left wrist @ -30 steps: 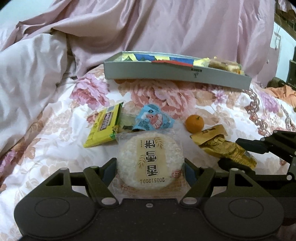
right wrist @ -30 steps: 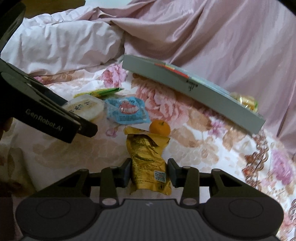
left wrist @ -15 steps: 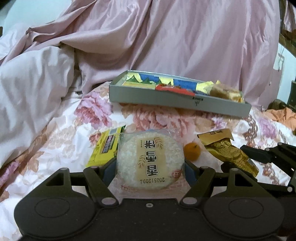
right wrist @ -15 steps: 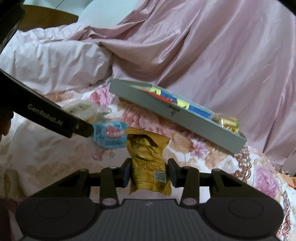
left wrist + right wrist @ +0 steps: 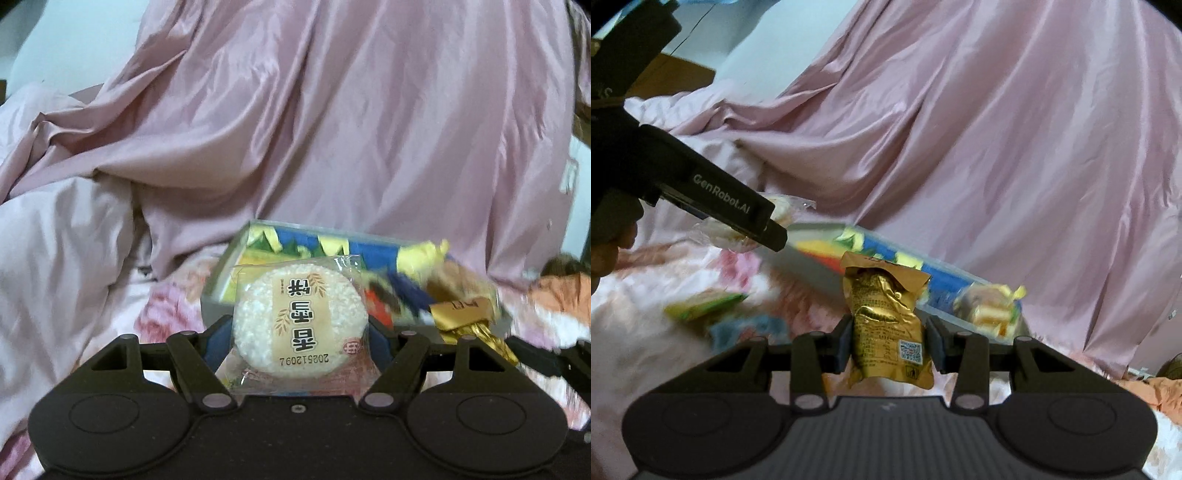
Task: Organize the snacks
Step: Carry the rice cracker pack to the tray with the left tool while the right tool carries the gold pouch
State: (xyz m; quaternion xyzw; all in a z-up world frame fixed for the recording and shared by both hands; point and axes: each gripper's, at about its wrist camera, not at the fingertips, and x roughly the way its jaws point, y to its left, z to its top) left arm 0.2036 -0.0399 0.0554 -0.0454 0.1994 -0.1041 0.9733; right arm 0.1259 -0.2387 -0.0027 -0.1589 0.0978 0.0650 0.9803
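My left gripper (image 5: 297,338) is shut on a round white rice cracker in a clear wrapper (image 5: 301,323), held up off the bed in front of the grey snack box (image 5: 229,266). In the right wrist view my right gripper (image 5: 890,341) is shut on a crumpled gold foil snack packet (image 5: 884,325), also lifted. The grey box (image 5: 809,264) lies beyond it, with colourful packets inside. The left gripper's body (image 5: 720,199) and its cracker (image 5: 779,208) appear at upper left there. The gold packet (image 5: 465,321) shows at the right of the left wrist view.
A yellow-green packet (image 5: 701,306) and a blue packet (image 5: 750,328) lie blurred on the floral bedsheet (image 5: 639,325). Pink quilts (image 5: 332,129) are piled behind the box. An orange cloth (image 5: 561,291) lies at far right. A hand (image 5: 605,251) holds the left gripper.
Both grippers have risen with their snacks and moved toward the grey box. The bed items and orange fruit have dropped low or out of view.
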